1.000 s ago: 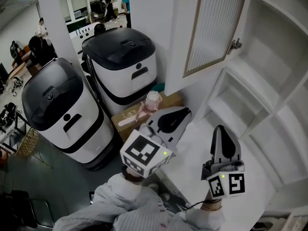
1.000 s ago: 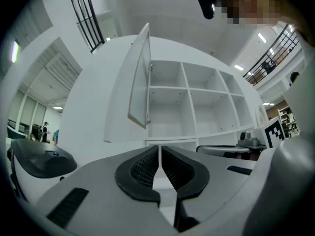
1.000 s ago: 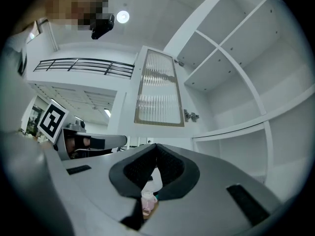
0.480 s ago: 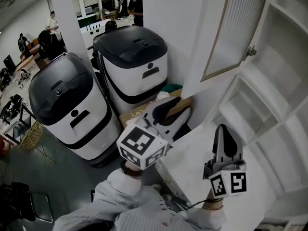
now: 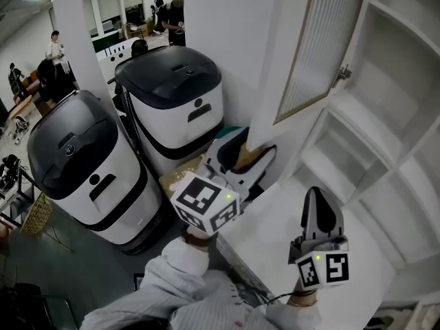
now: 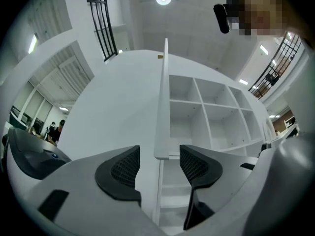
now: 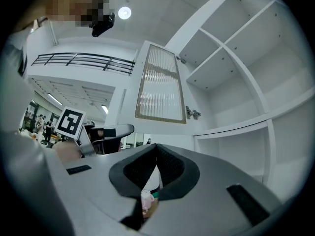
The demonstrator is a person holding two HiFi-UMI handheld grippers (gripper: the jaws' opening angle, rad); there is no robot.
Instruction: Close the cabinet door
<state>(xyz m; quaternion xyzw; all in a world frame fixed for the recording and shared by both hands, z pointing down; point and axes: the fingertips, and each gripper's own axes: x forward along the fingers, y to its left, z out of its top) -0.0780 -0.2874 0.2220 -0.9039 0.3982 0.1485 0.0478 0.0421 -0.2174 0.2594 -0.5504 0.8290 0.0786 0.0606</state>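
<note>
**At the cabinet: cabinet door ajar, left tool released**

The cabinet door stands swung out from the shelves. Its lower edge sits between the left tool's jaws, which have just been opening; the pads are clear of it. Push the outer face steadily toward the frame. Right tool clenched, empty, well apart from the door.

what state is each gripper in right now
left gripper: open, jaws just been opening, cabinet door edge between them, not gripped.
right gripper: shut, holding nothing.
</note>
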